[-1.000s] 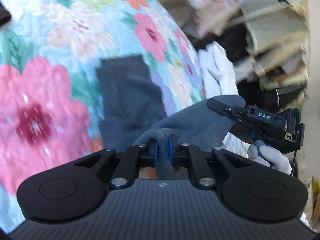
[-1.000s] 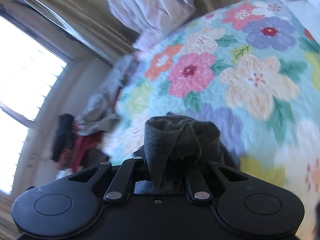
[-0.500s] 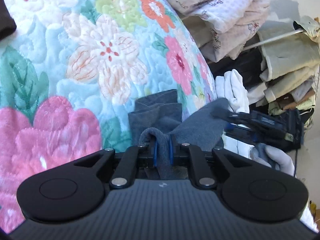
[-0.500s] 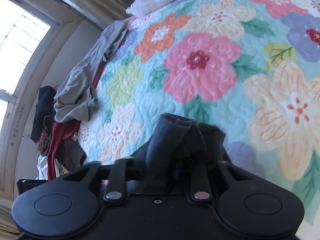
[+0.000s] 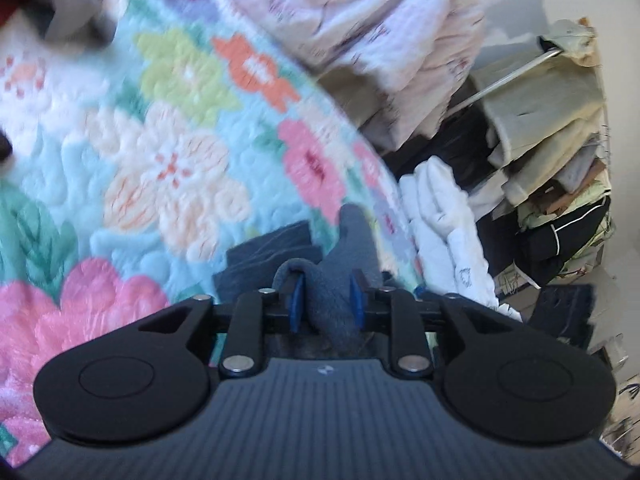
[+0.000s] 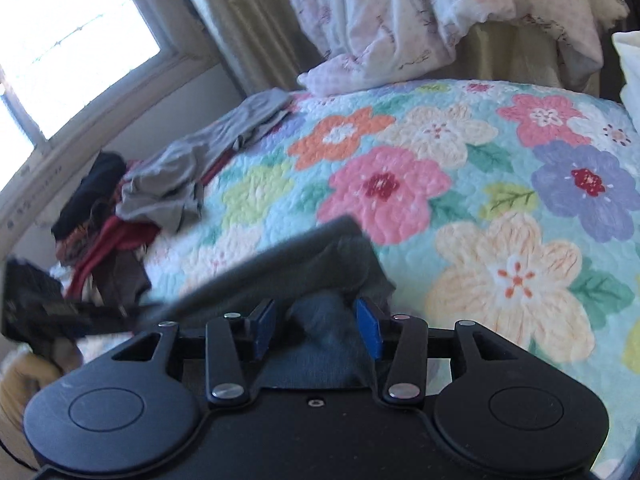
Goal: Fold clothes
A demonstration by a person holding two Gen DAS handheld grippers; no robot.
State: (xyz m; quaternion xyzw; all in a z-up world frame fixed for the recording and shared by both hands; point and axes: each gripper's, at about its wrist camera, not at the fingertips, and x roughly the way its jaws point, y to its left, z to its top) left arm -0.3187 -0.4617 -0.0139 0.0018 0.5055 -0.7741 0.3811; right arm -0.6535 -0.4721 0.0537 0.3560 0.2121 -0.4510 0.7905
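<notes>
A dark grey-blue fleece garment lies partly folded on the floral quilt. One end of it rises between the blue pads of my left gripper. Those jaws stand partly apart, with the fabric loose between them. In the right wrist view the same garment stretches left across the quilt. My right gripper is wide open, and a fold of the cloth rests between its pads without being pinched. A blurred black body at the left edge looks like the other gripper.
Unfolded grey clothes and red clothes are heaped at the quilt's far left, under a window. A pink-white blanket hangs behind the bed. Off the bed's right edge lie white clothes and a stacked pile.
Both grippers were shut on the garment and have now parted their jaws, the right one widely. The garment has come down onto the quilt, and the left view has swung upward.
</notes>
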